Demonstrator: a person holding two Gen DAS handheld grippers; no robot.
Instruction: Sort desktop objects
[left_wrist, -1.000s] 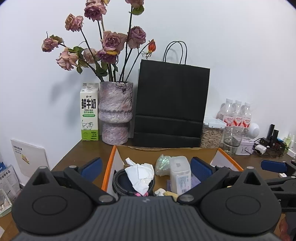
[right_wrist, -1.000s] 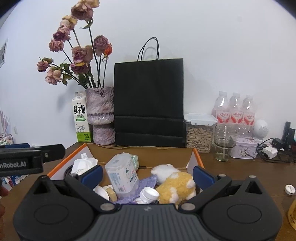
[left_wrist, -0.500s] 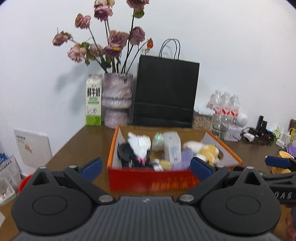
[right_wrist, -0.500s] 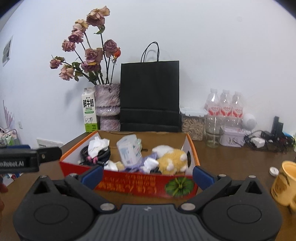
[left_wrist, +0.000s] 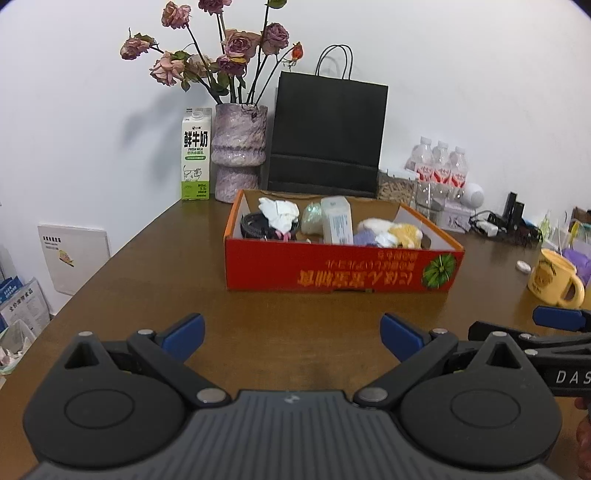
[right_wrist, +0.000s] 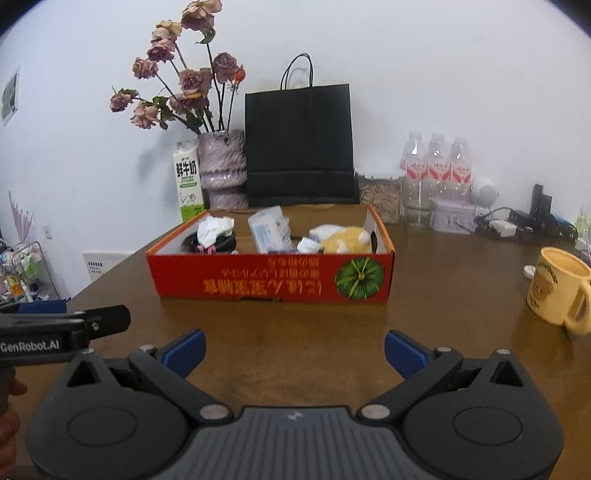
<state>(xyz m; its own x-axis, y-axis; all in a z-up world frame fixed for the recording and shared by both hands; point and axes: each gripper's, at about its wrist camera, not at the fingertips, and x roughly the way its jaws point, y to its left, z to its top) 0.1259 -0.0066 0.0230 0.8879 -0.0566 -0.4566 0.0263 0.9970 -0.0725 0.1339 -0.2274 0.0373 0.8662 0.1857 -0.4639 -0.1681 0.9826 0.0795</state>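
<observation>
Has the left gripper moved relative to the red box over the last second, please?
Yes. The left gripper has pulled back from the red box: earlier it hovered over the contents, and now the whole front wall shows, with bare table between.

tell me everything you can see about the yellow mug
The yellow mug stands upright on the brown table, to the right of the red box and apart from it. It looks like glossy ceramic, pale yellow inside and out, with a brown printed emblem on its side and a handle turned toward the camera's right. Nothing touches it; a small white cap lies just behind it.
</observation>
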